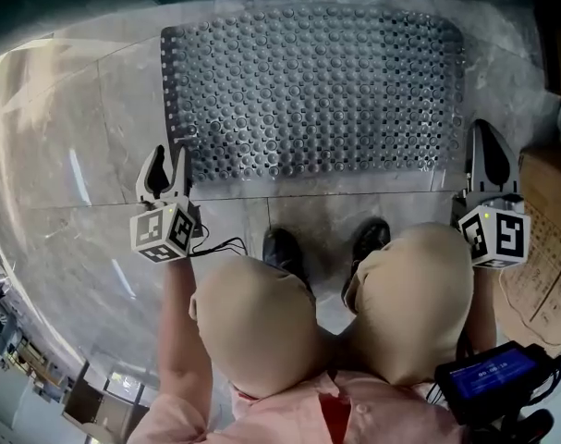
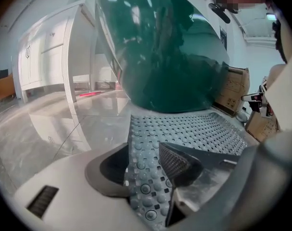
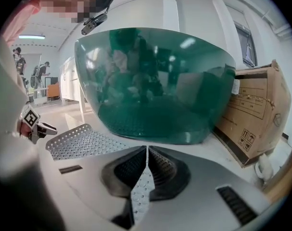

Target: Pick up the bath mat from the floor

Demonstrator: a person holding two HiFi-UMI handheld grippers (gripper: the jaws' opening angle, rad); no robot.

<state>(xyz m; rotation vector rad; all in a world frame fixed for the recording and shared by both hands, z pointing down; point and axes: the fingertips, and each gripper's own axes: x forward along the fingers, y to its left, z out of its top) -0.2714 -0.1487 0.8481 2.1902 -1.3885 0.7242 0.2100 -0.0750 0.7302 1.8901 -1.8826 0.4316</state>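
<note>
The grey studded bath mat (image 1: 317, 91) lies flat on the shiny floor in front of the person's feet. My left gripper (image 1: 167, 163) is at the mat's near left corner. In the left gripper view its jaws stand open (image 2: 146, 162) with the mat's edge strip (image 2: 143, 177) between them, the pads apart from it. My right gripper (image 1: 488, 151) is at the near right corner. In the right gripper view its jaws (image 3: 146, 165) are shut on the mat's thin edge (image 3: 142, 189).
A large green translucent tub (image 2: 160, 47) (image 3: 155, 81) stands just beyond the mat. Cardboard boxes (image 3: 254, 114) (image 1: 548, 220) sit to the right. A white cabinet (image 2: 44, 57) is far left. The person's shoes (image 1: 282, 248) stand just behind the mat's near edge.
</note>
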